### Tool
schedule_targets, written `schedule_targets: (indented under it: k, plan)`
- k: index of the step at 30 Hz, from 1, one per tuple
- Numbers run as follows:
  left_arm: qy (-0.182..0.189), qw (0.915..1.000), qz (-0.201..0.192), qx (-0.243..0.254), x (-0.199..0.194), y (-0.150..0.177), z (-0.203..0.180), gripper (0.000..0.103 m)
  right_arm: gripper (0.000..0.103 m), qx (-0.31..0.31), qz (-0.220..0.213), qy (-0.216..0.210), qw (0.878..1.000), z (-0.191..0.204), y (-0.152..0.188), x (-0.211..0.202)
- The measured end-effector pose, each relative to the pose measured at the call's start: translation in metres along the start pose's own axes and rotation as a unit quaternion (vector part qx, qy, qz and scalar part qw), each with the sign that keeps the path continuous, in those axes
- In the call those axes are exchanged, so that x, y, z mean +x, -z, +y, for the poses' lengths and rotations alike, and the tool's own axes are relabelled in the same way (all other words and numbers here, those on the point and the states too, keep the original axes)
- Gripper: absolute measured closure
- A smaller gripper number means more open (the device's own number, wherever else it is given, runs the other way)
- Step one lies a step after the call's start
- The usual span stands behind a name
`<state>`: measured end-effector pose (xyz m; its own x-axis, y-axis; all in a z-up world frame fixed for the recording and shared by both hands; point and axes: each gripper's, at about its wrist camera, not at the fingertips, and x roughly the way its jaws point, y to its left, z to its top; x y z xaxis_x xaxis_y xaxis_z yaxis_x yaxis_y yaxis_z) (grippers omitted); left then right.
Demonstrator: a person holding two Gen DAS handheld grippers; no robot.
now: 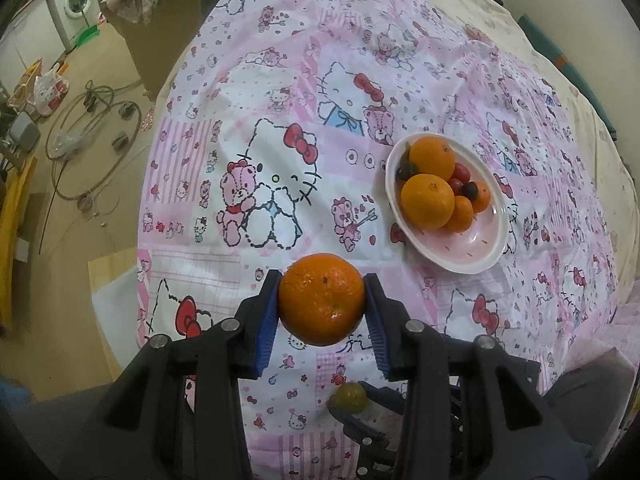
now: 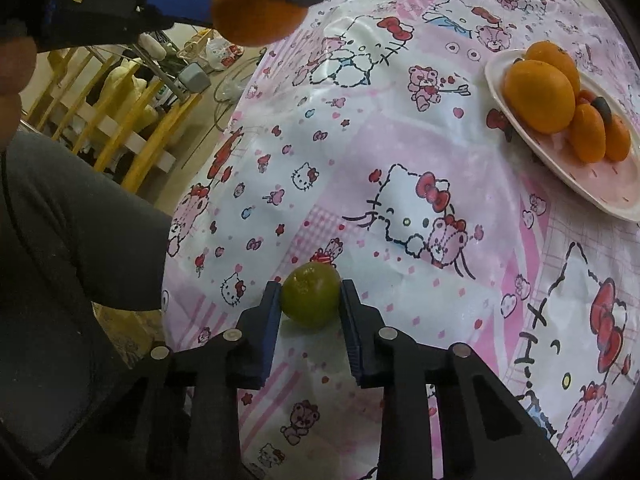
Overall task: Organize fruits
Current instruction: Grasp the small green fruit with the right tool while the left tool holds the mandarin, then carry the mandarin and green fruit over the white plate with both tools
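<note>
Both hands are loaded. The left gripper [image 1: 322, 300] is clamped on an orange [image 1: 322, 299], pads pressing its sides, and carries it above the patterned cloth [image 1: 248, 80]. The right gripper [image 2: 310, 300] has its pads snug against a small green fruit [image 2: 310, 300], which looks to be resting on the cloth at the near edge of the table.

The white dish [image 1: 486, 256] sits out toward two o'clock from the left gripper, already holding two big oranges [image 1: 428, 200], some smaller ones and a few little red and dark fruits. From the right gripper it lies well off toward one o'clock.

I'd judge the step in hand is lifting the green fruit and taking both across to the dish. To do it well, raise the green fruit straight up first, since it is round and barely wider than the pads. The bare part of the dish is its near end, around five o'clock; set fruit there low and gently so the pile doesn't roll. Go one hand at a time to keep the grippers from bumping.
</note>
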<state>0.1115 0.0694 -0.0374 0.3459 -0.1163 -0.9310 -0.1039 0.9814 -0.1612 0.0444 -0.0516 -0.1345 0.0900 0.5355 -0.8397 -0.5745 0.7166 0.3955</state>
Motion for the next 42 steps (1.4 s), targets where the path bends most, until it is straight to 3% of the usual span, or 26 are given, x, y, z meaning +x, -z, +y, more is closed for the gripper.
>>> schedule_targets:
  k: [11, 21, 24, 31, 36, 42]
  plan:
    - [-0.004, 0.9999, 0.003, 0.012, 0.006, -0.003, -0.022, 0.067, 0.073, 0.068, -0.047, -0.031, 0.996, -0.035, -0.002, -0.056]
    - [-0.019, 0.9956, 0.020, 0.089, 0.038, -0.008, -0.085, 0.067, 0.073, 0.133, -0.126, 0.028, 0.983, -0.130, -0.018, -0.158]
    - [0.000, 0.9953, 0.035, 0.091, 0.056, -0.014, -0.104, 0.067, 0.073, 0.151, -0.137, 0.042, 0.978, -0.159, -0.030, -0.173]
    - [0.002, 0.9931, 0.065, 0.098, 0.095, -0.025, -0.132, 0.067, 0.073, 0.179, -0.131, 0.045, 0.974, -0.213, -0.051, -0.164]
    - [0.025, 0.9911, 0.085, 0.099, 0.111, -0.026, -0.147, 0.067, 0.073, 0.186, -0.104, 0.037, 0.976, -0.232, -0.058, -0.138]
    - [0.027, 0.9901, 0.103, 0.091, 0.130, -0.028, -0.151, 0.067, 0.073, 0.197, -0.078, 0.018, 0.977, -0.244, -0.062, -0.113]
